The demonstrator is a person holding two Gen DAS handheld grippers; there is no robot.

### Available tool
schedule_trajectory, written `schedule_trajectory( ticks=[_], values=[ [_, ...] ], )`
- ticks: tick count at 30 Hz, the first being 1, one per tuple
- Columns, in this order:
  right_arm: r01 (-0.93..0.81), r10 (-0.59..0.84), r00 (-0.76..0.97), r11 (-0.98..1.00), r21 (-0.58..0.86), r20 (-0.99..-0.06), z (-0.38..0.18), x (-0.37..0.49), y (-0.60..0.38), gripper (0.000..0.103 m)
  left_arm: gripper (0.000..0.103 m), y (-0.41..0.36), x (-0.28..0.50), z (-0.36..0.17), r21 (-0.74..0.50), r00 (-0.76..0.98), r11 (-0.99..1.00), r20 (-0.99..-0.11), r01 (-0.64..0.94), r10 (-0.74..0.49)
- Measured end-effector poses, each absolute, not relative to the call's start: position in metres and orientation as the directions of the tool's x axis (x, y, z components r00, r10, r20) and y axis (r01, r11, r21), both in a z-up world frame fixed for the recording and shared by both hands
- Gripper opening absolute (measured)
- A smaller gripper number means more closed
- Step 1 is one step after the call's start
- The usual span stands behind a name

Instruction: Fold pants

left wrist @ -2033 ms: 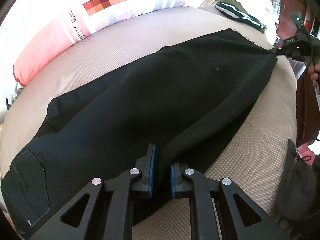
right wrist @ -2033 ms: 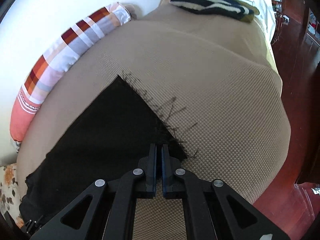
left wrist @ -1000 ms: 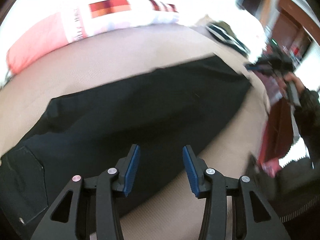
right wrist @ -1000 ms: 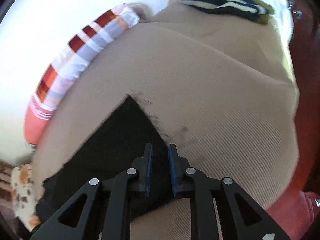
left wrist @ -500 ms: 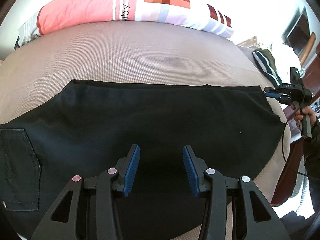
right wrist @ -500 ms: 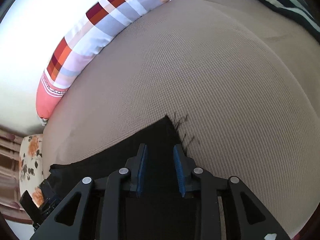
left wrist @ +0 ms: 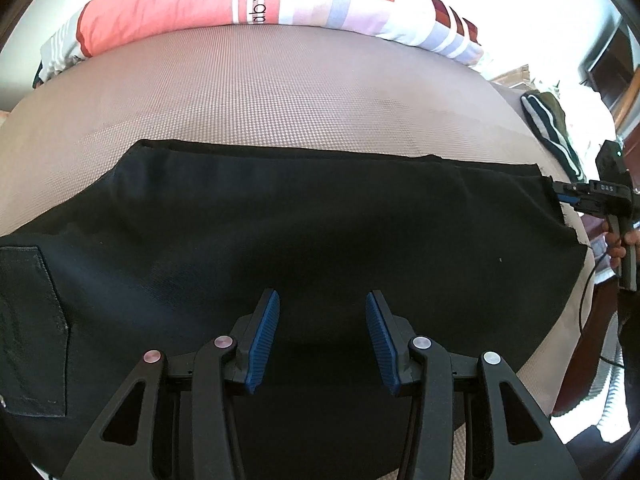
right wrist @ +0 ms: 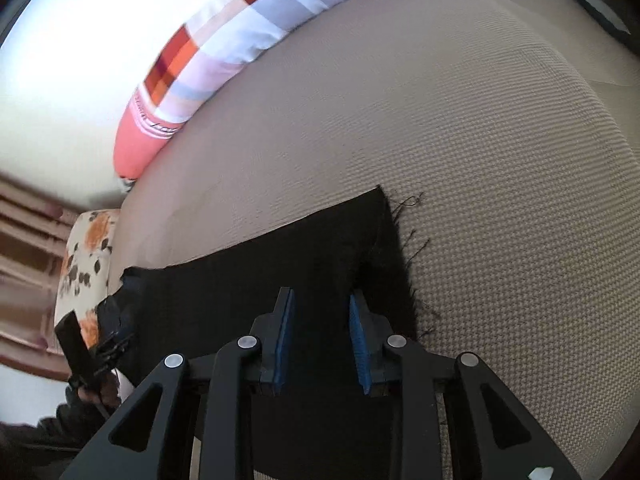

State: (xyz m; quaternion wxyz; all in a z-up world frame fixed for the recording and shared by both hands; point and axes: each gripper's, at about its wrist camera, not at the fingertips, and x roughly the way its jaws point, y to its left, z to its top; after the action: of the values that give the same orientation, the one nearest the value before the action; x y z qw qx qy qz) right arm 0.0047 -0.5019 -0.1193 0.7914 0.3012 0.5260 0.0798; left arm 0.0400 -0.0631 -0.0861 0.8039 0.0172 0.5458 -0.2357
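The left gripper (left wrist: 320,336) hangs over the middle of the black pants (left wrist: 280,232) with its jaws apart and widening slightly; dark cloth lies below the blue pads (left wrist: 262,336), but nothing is pinched between them. The right gripper (right wrist: 320,340) sits at the frayed hem end of the pants (right wrist: 280,288), jaws parted with cloth beneath them and no grip on it. In the left wrist view the right gripper (left wrist: 568,196) shows small at the far hem corner, a hand (left wrist: 618,244) on its handle.

The pants lie lengthwise across a tan woven mattress (left wrist: 280,92), legs laid together, the back pocket (left wrist: 28,320) at the left edge, loose threads trailing from the hem. A pink-and-check pillow (left wrist: 240,0) runs along the far side, and a striped folded garment (left wrist: 552,132) lies beyond the hem.

The step in hand looks like taking hold for the next fold. It would go best if the right jaws came down squarely over both layers just inside the fraying, not on the threads, while the left pins or pinches the fold line at mid-length, so the hem can be carried towards the waist with the edges matched.

The waistband is cut off at the left and the near edge of the cloth hides under the left gripper, so whether the layers are aligned there is hard to say.
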Motion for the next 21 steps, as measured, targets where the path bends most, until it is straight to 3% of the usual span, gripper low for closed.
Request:
schedule_trajectory(
  ticks=[9,11,21],
  values=[
    [0.269,0.515,0.488,0.68,0.682,-0.705,-0.136,0.019,-0.524,0.023,0.052,-0.069,0.037,-0.087,-0.199,0.306,0.892,-0.89,0.406,-0.338],
    [0.305,0.474,0.482,0.698,0.648,-0.737,-0.137,0.018,-0.526,0.004,0.052,-0.069,0.036,-0.087,-0.195,0.309,0.892,-0.89,0.407,-0.335],
    [0.326,0.286,0.641,0.739,0.59,-0.713,-0.083,0.009,-0.508,0.002,0.052,-0.074,0.04,-0.075,-0.181,0.376,0.893,-0.859,0.412,-0.348]
  ],
)
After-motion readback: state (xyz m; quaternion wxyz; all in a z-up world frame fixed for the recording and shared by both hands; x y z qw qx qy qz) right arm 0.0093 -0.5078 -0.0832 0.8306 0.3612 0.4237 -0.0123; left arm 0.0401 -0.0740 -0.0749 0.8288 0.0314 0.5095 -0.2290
